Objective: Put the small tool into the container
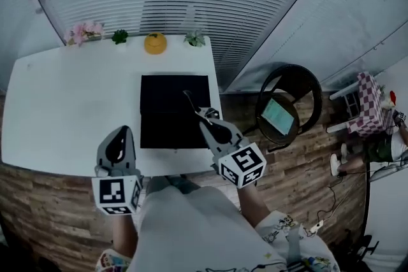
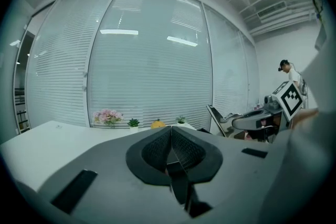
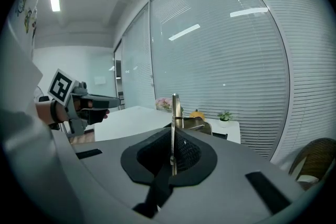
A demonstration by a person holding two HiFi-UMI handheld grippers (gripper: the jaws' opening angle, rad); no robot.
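A black square container (image 1: 167, 93) lies on the white table (image 1: 70, 105), near its right end. My right gripper (image 1: 204, 114) hovers over the container's right side, shut on a thin metal tool (image 1: 189, 99) whose tip points out over the black surface. In the right gripper view the tool (image 3: 175, 113) stands as a narrow upright strip pinched between the closed jaws of the right gripper (image 3: 173, 136). My left gripper (image 1: 122, 132) is held over the table's near edge, left of the container. Its jaws meet with nothing between them in the left gripper view (image 2: 170, 132).
Along the table's far edge stand pink flowers (image 1: 86, 31), two small green plants (image 1: 120, 37) (image 1: 194, 39) and an orange pumpkin-shaped ornament (image 1: 155, 42). A round dark chair (image 1: 290, 105) stands right of the table. Window blinds rise behind the table. A person (image 2: 287, 68) stands far off.
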